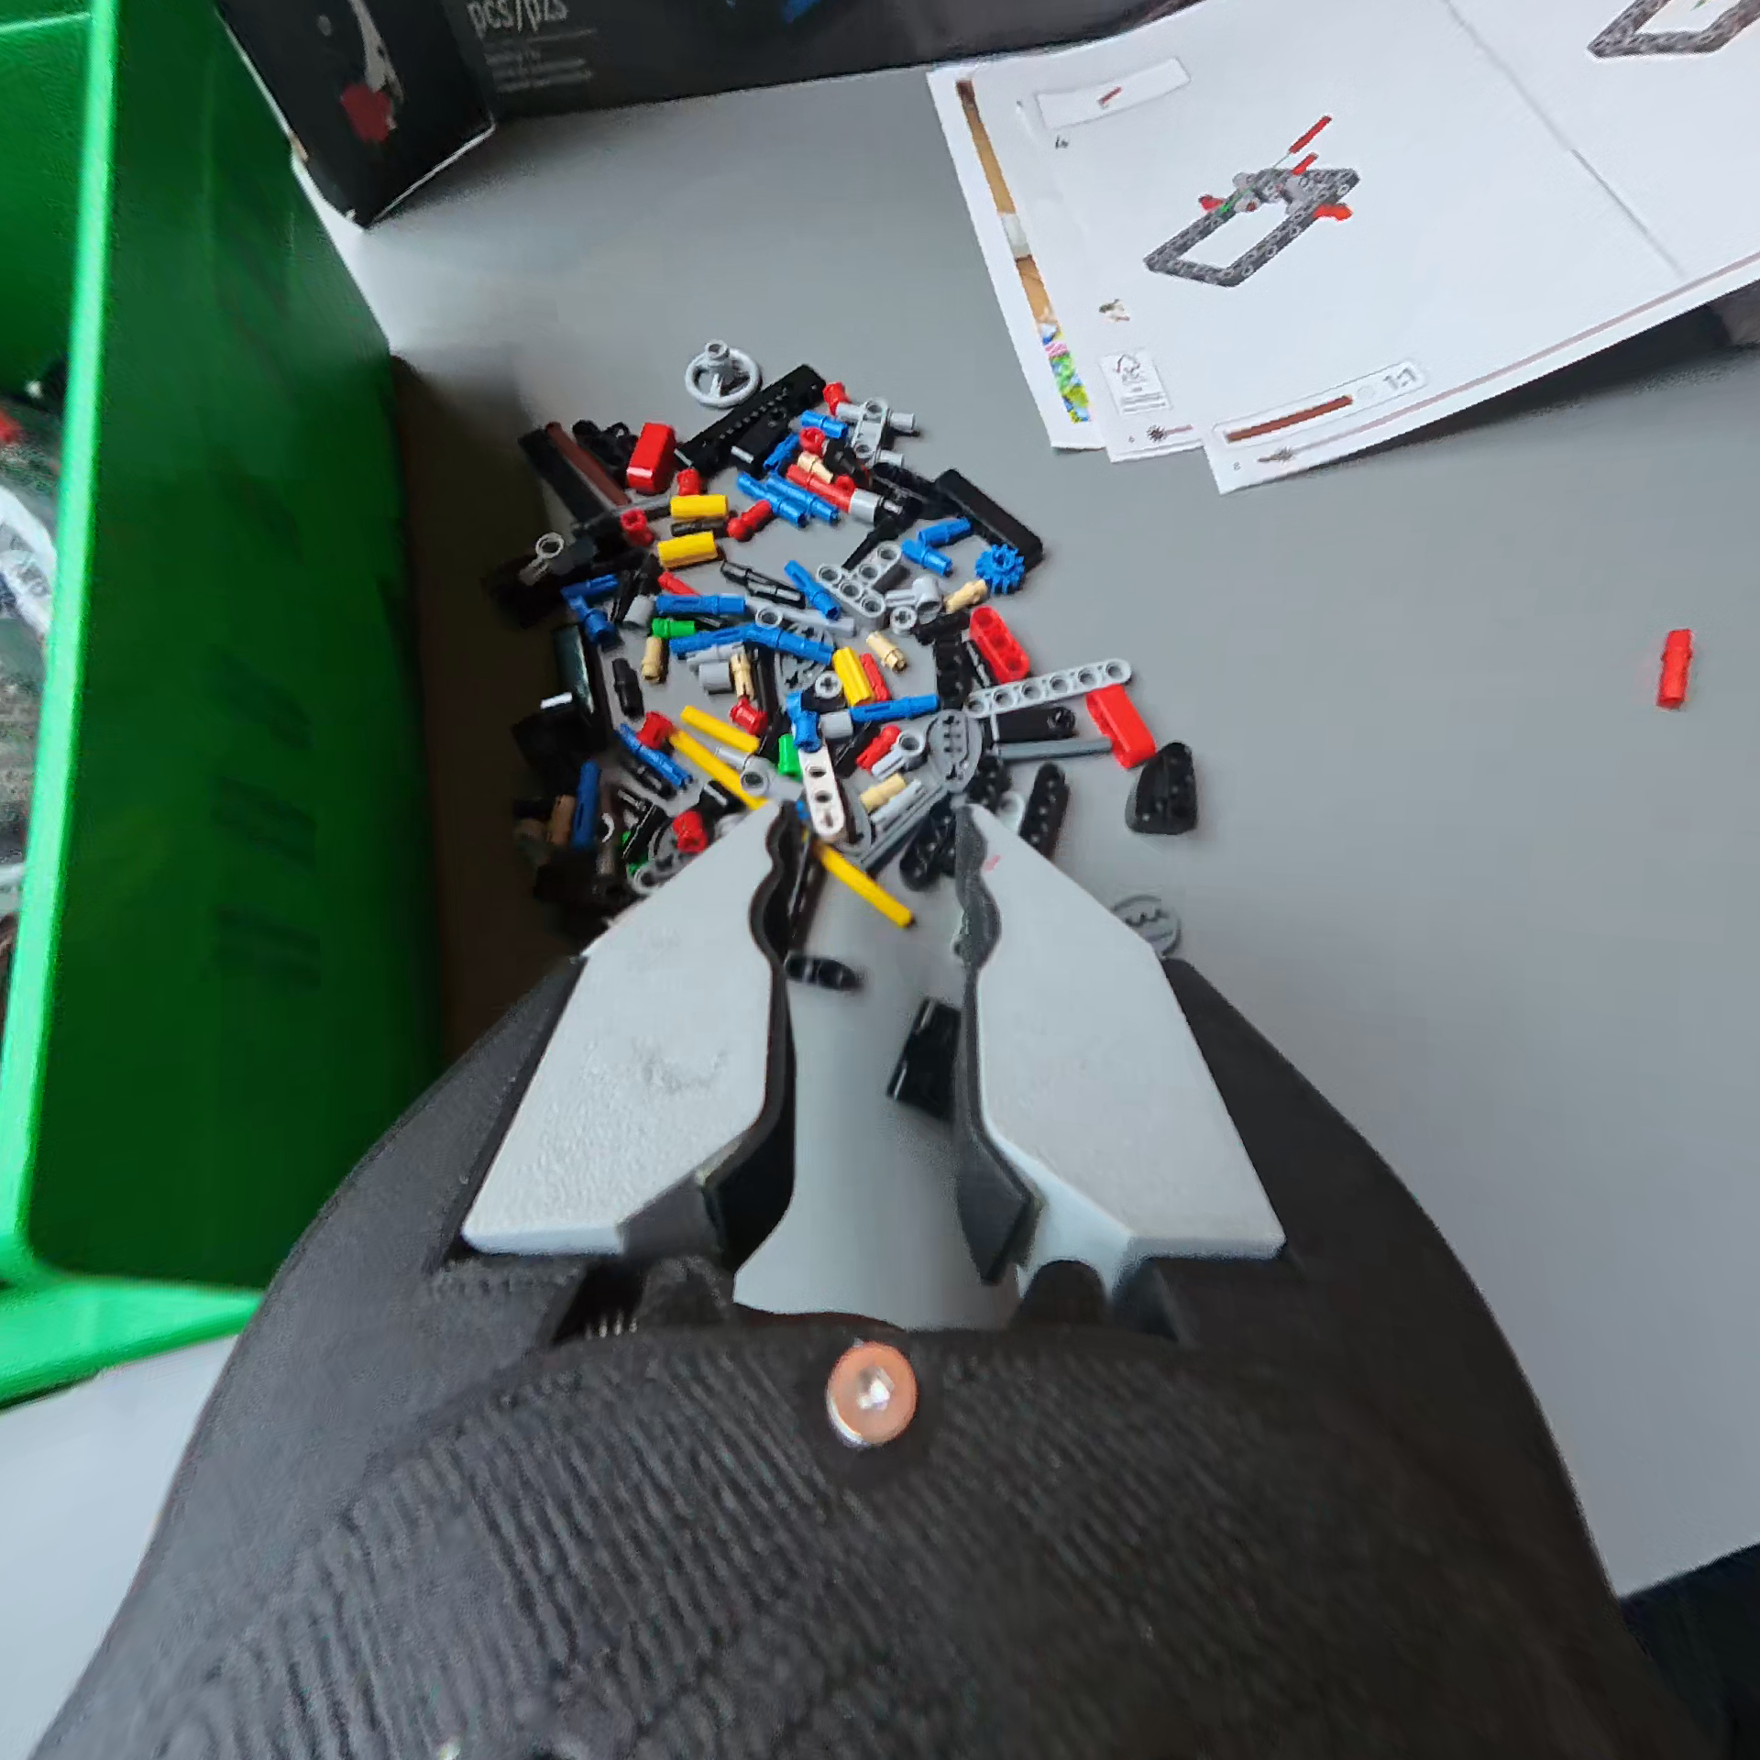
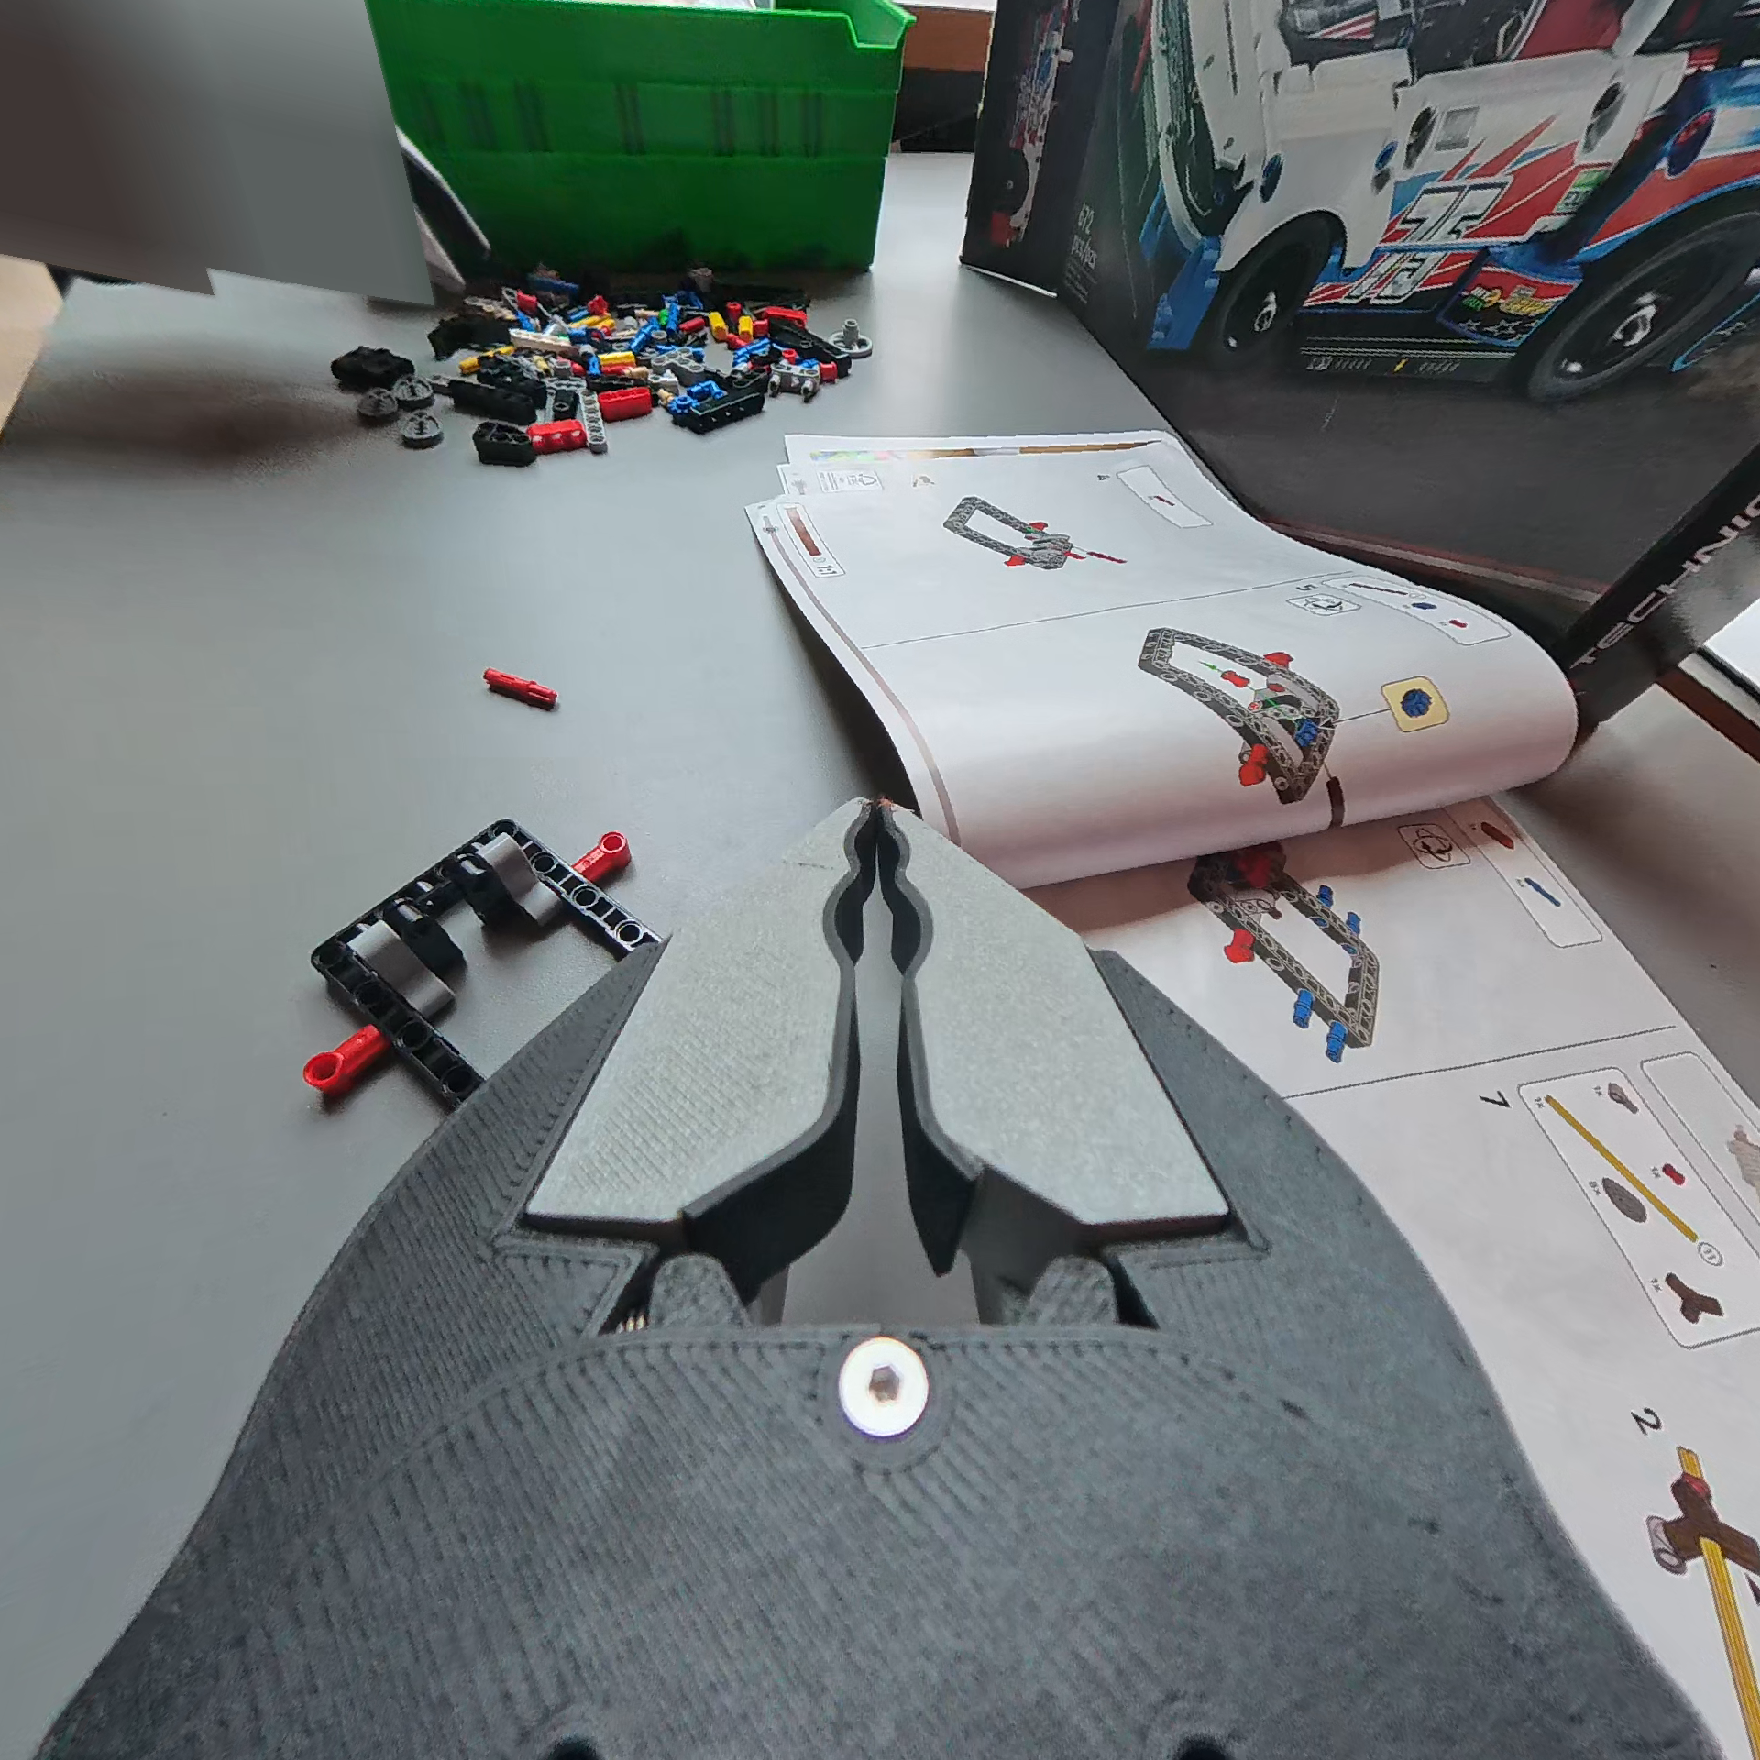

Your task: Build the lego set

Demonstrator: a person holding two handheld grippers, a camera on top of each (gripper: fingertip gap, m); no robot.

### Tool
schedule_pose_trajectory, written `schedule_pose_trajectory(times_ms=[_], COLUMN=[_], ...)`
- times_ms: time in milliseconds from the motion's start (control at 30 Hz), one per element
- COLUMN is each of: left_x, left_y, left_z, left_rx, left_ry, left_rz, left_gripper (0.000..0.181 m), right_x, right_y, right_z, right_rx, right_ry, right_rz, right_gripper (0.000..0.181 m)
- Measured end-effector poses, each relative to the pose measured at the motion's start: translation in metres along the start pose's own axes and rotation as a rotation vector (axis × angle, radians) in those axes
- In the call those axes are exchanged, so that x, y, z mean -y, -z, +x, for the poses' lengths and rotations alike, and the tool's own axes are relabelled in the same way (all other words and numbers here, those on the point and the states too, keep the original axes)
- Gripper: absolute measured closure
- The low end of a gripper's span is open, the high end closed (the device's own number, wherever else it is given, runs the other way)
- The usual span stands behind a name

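Left gripper (image 1: pixel 881 838) nearest, fingers parted, empty, tips at near edge of parts pile (image 1: pixel 790 619). Right gripper (image 2: pixel 878 810) pinched closed, empty, black frame (image 2: pixel 476 952) just left of it. Risk: blunt tips scatter small pins, grab wrong piece.

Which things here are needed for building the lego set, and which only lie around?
Needed:
black frame
parts pile
red pin
manual
left gripper, open
right gripper, shut

Lying around:
green bin
set box
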State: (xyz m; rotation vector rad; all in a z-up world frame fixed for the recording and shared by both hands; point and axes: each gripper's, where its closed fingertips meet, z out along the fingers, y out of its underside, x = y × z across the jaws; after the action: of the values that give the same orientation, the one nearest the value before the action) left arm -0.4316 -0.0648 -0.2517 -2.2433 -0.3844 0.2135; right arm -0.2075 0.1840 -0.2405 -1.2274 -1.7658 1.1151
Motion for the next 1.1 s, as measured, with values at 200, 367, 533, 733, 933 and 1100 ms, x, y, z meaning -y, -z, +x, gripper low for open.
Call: schedule_pose_trajectory(times_ms=[200, 367, 533, 733, 933, 1100], left_x=[-0.022, -0.028, -0.03, -0.028, -0.021, -0.019], left_y=[0.015, 0.014, 0.014, 0.017, 0.016, 0.016], left_z=[-0.009, -0.017, -0.021, -0.027, -0.029, -0.029], left_rx=[0.044, 0.029, 0.024, 0.042, 0.063, 0.065], left_ry=[-0.044, -0.013, -0.009, 0.002, -0.009, -0.007], left_rz=[-0.022, -0.007, 0.018, 0.052, 0.07, 0.075], left_gripper=[0.143, 0.144, 0.147, 0.147, 0.145, 0.145], right_x=[-0.001, 0.001, 0.002, 0.002, 0.002, 0.001], right_y=[0.0, 0.001, 0.002, 0.002, 0.001, 0.001], right_z=[0.003, 0.008, 0.011, 0.011, 0.011, 0.01], right_rx=[-0.013, -0.046, -0.061, -0.057, -0.058, -0.058], right_ry=[-0.01, -0.006, -0.011, -0.014, -0.014, -0.01], right_rz=[-0.004, 0.007, 0.016, 0.017, 0.016, 0.013], right_gripper=[0.181, 0.181, 0.179, 0.175, 0.175, 0.175])
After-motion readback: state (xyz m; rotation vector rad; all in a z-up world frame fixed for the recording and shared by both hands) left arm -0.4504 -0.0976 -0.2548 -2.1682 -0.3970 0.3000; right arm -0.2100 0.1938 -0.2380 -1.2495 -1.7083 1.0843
